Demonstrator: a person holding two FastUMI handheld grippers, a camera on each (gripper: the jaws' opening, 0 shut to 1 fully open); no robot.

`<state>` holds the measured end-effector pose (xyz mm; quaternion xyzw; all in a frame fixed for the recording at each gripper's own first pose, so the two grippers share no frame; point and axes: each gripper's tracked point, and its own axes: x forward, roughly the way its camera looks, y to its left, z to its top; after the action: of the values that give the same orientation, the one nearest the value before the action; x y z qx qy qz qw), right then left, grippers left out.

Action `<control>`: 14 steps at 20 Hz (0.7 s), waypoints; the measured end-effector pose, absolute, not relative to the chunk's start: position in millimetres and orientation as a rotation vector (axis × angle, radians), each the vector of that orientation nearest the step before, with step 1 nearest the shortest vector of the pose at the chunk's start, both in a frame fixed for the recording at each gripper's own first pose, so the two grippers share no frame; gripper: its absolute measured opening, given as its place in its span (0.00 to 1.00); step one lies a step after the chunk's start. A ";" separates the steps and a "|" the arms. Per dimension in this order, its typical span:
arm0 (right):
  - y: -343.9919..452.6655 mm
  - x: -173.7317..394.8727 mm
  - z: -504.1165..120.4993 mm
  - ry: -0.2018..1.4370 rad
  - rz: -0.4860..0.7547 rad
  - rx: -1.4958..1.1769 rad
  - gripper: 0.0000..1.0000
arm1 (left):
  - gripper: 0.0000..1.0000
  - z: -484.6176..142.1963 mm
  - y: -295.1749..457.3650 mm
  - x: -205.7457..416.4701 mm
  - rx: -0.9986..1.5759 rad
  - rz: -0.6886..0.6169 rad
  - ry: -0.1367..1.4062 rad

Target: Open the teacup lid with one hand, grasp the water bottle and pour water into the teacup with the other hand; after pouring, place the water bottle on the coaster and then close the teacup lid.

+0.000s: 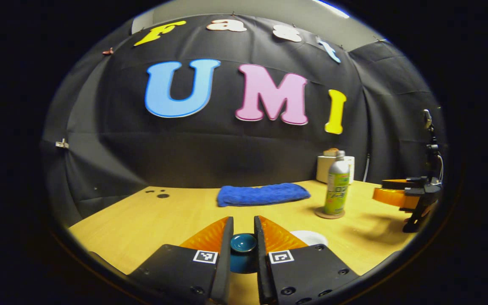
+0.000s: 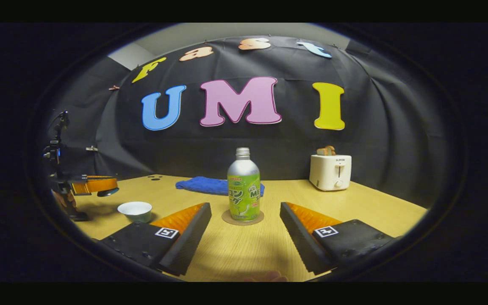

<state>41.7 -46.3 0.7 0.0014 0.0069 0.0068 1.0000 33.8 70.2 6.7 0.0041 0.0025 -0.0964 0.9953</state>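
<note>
My left gripper (image 1: 243, 218) is shut on the blue teacup lid (image 1: 244, 243) and holds it above the table. The white teacup (image 1: 309, 237) stands uncovered just right of it. In the right gripper view the cup (image 2: 135, 211) sits at the left, with the left gripper (image 2: 110, 185) and the lid (image 2: 108, 192) raised beyond it. The green and silver water bottle (image 2: 244, 190) stands upright on a round coaster (image 2: 242, 219). My right gripper (image 2: 245, 206) is open in front of the bottle, a finger to each side, not touching it. The left gripper view shows the bottle (image 1: 337, 186) and right gripper (image 1: 381, 189).
A blue towel (image 1: 263, 195) lies at the back of the wooden table (image 1: 151, 220). A white toaster (image 2: 331, 171) with toast in it stands at the back right. A dark stand (image 2: 59, 169) rises by the table's left edge.
</note>
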 end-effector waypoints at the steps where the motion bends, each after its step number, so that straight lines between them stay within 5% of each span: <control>1: -47.2 41.8 0.9 0.013 0.012 0.003 1.00 | 0.29 7.0 58.6 36.0 0.015 -0.217 0.004; 14: -47.9 42.4 1.0 0.011 0.007 0.003 1.00 | 0.30 -22.0 0.1 64.9 0.079 -0.332 0.130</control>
<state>42.4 -47.9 1.0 0.0017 0.0054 0.0033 1.0000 64.9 0.1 -22.0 0.0391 0.0646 -0.1650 0.9834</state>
